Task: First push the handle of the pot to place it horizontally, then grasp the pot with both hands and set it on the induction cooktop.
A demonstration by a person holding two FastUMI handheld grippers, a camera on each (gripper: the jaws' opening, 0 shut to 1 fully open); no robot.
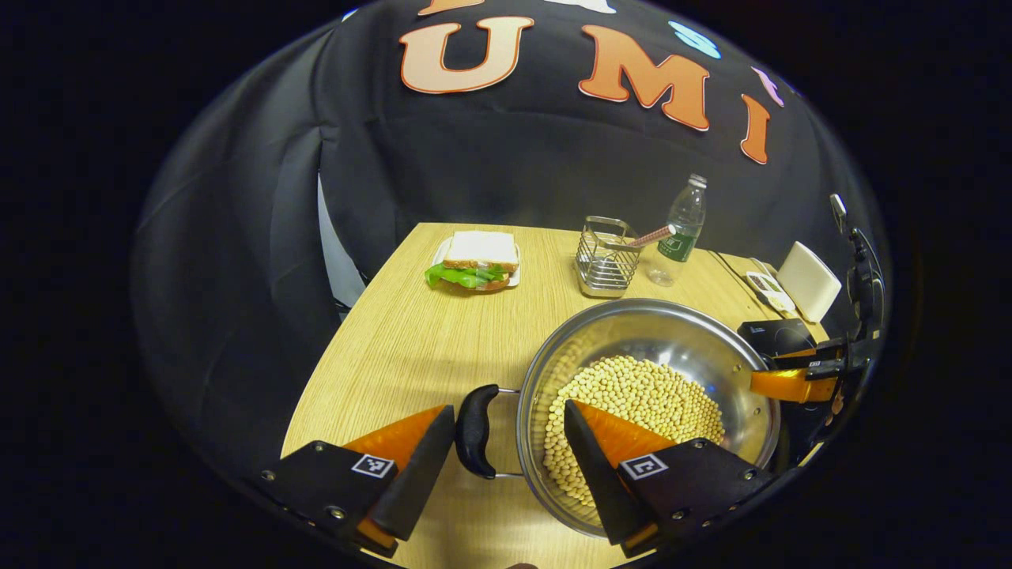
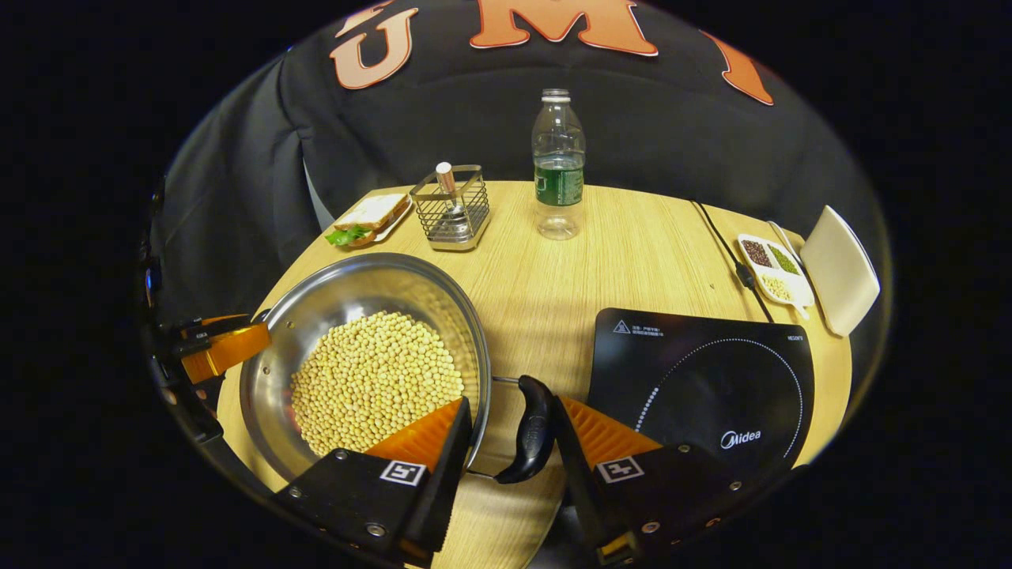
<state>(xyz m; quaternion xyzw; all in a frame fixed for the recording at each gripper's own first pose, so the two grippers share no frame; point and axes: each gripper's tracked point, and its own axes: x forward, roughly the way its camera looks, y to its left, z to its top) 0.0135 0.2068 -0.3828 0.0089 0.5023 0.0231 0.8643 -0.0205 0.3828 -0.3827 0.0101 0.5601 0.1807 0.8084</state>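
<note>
The counter (image 2: 632,245) carries the induction cooktop (image 2: 704,379) at its near right edge and the bean-filled pot (image 2: 364,348) beside it. Each tool straddles a pot handle with fingers apart: left tool (image 1: 506,442) around the left handle (image 1: 477,431), right tool (image 2: 510,431) around the right handle (image 2: 534,431). The right gripper view adds a divided dish (image 2: 771,269).

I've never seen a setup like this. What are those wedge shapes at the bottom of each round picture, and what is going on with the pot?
Each wedge pair is a hand-held two-finger gripper with a camera riding on it. The left gripper straddles one handle of the pot of beans, jaws open. The right gripper straddles the other handle, also open, so nothing is clamped. On the wooden table sit the induction cooktop, a water bottle, a wire basket and a sandwich.
</note>
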